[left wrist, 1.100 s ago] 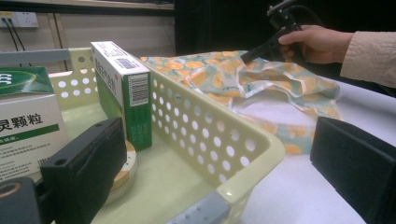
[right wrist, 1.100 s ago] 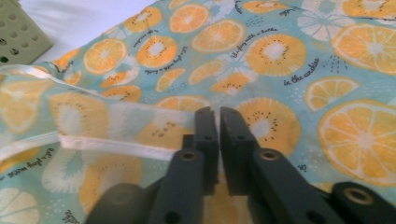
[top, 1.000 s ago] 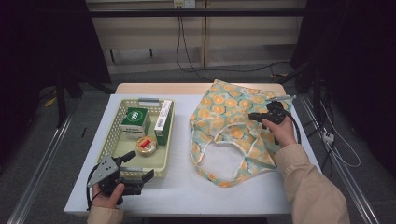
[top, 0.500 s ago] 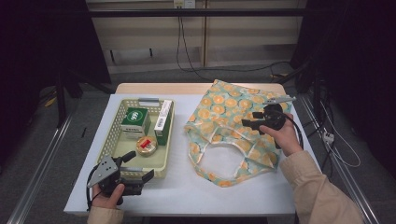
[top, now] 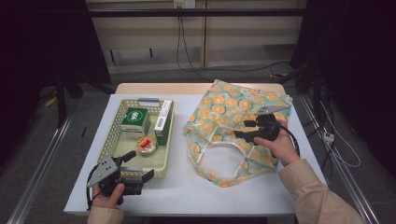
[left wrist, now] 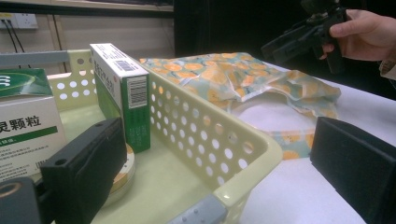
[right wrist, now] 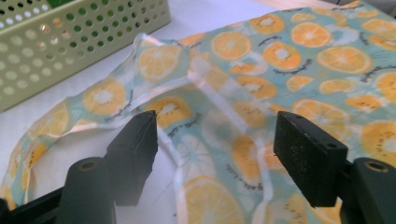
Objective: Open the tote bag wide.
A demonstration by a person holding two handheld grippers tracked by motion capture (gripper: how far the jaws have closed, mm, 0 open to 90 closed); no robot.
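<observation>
Right claw over the bag's mouth

The right gripper (top: 243,129), jaws wide, hovers above the bag (right wrist: 261,70) rim (right wrist: 163,135), directly below.

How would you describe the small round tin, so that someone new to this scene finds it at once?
Start at the pale yellow perforated basket on the left half of the white table. Inside it, look toward the near end, in front of the two upright boxes. The tin lies flat there: it is the only round, low thing in the basket, with a red mark on its lid.
</observation>
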